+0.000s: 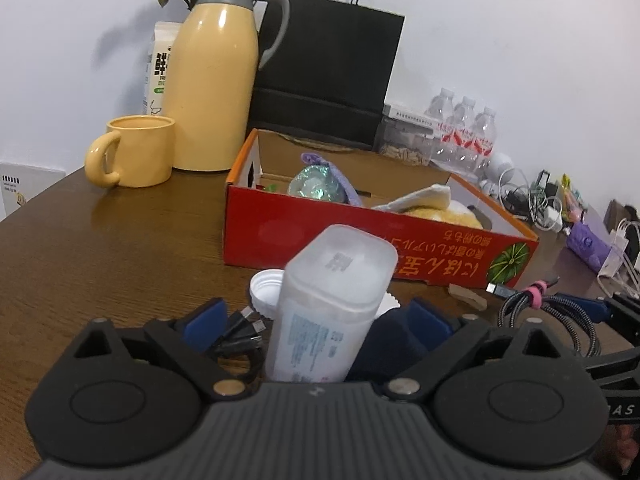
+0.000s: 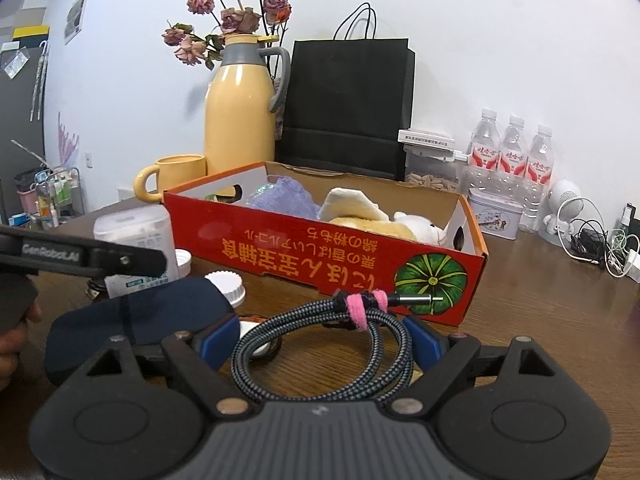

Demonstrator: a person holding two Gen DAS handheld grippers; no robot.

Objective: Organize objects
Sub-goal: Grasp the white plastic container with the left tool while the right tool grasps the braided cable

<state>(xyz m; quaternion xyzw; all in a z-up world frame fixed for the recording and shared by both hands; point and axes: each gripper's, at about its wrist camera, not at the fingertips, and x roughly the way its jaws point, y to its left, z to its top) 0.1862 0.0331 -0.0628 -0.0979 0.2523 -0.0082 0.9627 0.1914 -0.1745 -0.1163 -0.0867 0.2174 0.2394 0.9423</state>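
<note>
A translucent white container (image 1: 332,304) stands upright between the blue pads (image 1: 206,320) of my left gripper (image 1: 318,320). Its jaws are open, with gaps on both sides of the container. The same container (image 2: 136,240) shows at the left of the right wrist view, behind a black finger of the left gripper. My right gripper (image 2: 320,340) holds a coiled braided cable (image 2: 328,344) with a pink tie, and both pads touch the coil. An open red cardboard box (image 1: 360,244) lies just beyond, with a cream plush toy (image 2: 384,220) and a purple bundle (image 2: 286,198) inside.
A dark blue case (image 2: 140,316), white caps (image 2: 226,284) and a black cable (image 1: 240,332) lie close around the grippers. Behind the box stand a yellow thermos (image 1: 212,80), a mug (image 1: 136,152), a black paper bag (image 1: 328,72) and water bottles (image 1: 464,132). Chargers and cords clutter the right edge.
</note>
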